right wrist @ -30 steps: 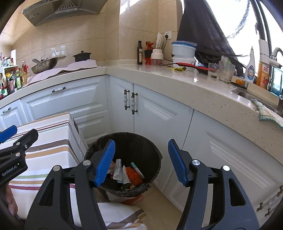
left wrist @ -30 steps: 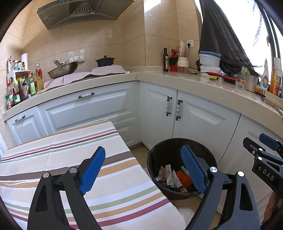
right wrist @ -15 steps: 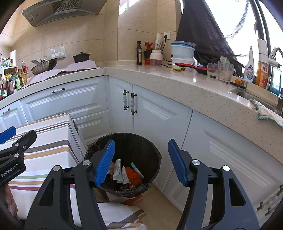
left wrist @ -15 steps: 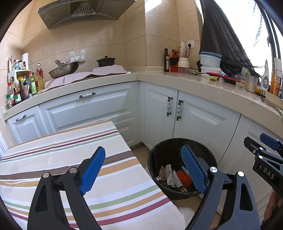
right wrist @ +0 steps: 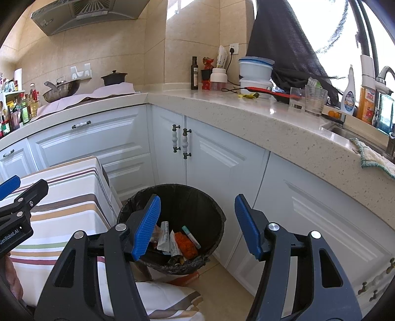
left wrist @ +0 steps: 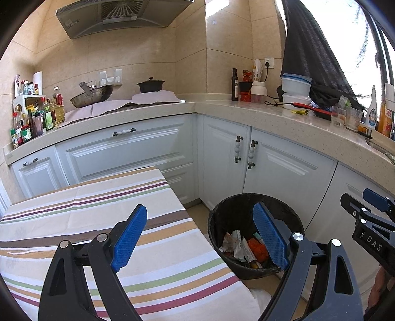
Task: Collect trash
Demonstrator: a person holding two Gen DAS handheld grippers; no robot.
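We logged the trash as already inside the black bin: crumpled wrappers, an orange lump and a small tube lay at the bottom of the bin's black liner. In the left wrist view we saw the same pile low in the bin. The bin stood on the tan floor, in the corner formed by the white cabinets, just beside the table with the striped cloth. We noted the cloth's edge hanging down near the bin's rim. The right gripper hung above the bin, blue pads spread wide, nothing between them. The left gripper was likewise released and empty, its left finger over the striped cloth and its right finger over the bin. We could see each gripper's tip at the edge of the other's view. Further out, we marked the speckled countertop running along both walls. On it we counted a dark bottle, stacked white containers, two clear glasses and a red-handled tool. A wok and a black pot sat on the far stretch under the range hood. A sink and a rag were at the right.
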